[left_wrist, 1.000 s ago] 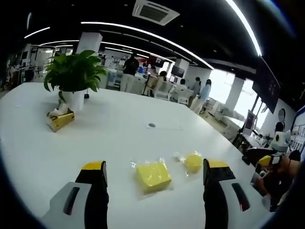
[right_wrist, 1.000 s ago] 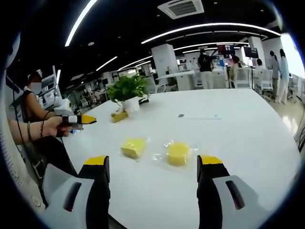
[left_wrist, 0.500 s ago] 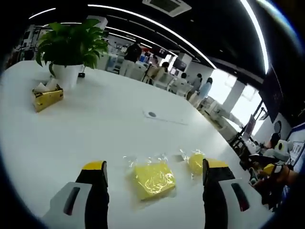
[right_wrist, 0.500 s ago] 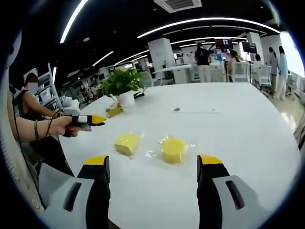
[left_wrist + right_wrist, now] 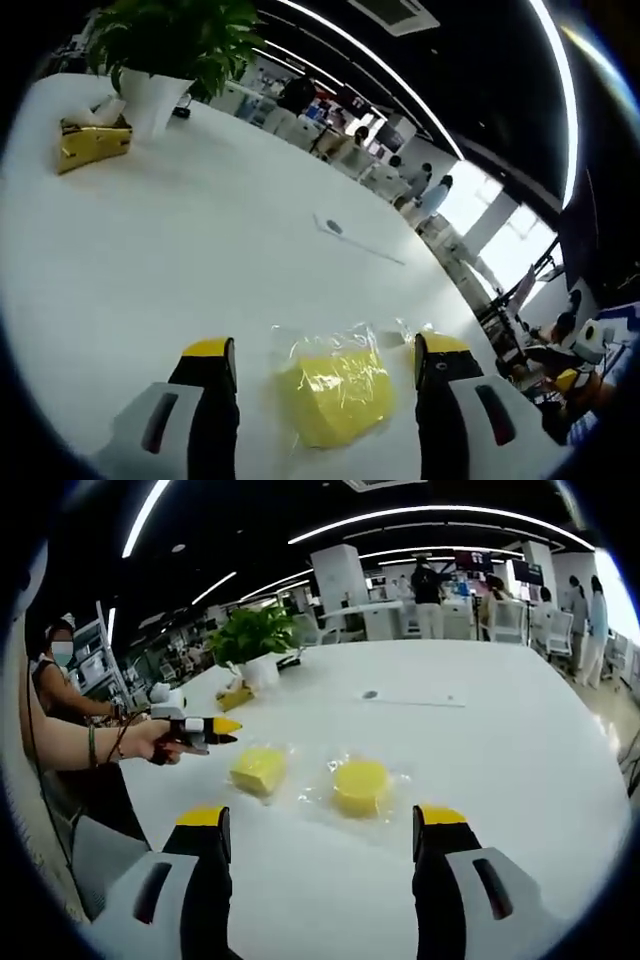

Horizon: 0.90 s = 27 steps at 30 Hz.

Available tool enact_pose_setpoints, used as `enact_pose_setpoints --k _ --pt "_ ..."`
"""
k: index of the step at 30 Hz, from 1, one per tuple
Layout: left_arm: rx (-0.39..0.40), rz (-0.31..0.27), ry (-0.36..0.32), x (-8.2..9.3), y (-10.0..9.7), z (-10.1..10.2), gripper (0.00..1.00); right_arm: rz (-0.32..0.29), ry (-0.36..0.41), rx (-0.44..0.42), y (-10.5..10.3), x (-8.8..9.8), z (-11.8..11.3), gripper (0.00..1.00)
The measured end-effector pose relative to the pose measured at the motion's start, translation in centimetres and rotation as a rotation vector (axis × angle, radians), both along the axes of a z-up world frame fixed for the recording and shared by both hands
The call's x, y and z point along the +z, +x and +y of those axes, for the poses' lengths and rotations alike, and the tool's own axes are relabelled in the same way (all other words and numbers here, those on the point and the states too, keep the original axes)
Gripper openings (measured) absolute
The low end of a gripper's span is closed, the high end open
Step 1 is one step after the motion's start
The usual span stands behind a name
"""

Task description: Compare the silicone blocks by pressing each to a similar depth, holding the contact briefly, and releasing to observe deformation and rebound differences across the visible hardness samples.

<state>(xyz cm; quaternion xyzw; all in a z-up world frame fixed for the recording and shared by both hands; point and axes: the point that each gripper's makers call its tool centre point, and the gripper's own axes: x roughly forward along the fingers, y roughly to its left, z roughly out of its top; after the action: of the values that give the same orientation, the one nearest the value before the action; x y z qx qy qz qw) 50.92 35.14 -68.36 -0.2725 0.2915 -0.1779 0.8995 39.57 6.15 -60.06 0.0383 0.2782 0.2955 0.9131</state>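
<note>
Yellow silicone blocks number two: a square block (image 5: 258, 769) and a round block (image 5: 360, 783).

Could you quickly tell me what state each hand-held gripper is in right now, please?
Left hand-held gripper: open, holding nothing, square yellow block between its jaws.
Right hand-held gripper: open, holding nothing, short of the round yellow block.

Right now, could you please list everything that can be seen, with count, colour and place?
Table: one, white, under everything.
Square block: one, yellow, in clear wrap, between the left gripper's jaws.
Round block: one, yellow, in clear wrap, beside the square block.
Plant: one, green, white pot, far side of table.
Tissue box: one, yellow, next to the plant.
People: several, in the background office.
Left gripper: black with yellow tips, open.
Right gripper: black with yellow tips, open.
</note>
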Motion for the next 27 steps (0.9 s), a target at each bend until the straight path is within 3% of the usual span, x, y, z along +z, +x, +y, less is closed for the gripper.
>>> enact_pose_setpoints --k 5,11,18,27 --pt "0.006 0.024 -0.054 -1.0 0.5 -0.6 0.65 0.013 -0.009 0.005 0.2 -0.4 0.1 0.69" --pt "0.07 0.083 -0.254 -2.0 1.4 -1.0 0.44 0.023 -0.019 0.014 0.2 -0.6 0.3 0.69" --pt "0.094 0.126 -0.323 -3.3 1.3 -0.5 0.24 0.04 0.007 0.037 -0.1 -0.5 0.8 0.67" --pt "0.076 0.159 -0.319 -4.2 0.8 -0.7 0.14 0.052 -0.007 0.08 -0.6 -0.7 1.8 0.69"
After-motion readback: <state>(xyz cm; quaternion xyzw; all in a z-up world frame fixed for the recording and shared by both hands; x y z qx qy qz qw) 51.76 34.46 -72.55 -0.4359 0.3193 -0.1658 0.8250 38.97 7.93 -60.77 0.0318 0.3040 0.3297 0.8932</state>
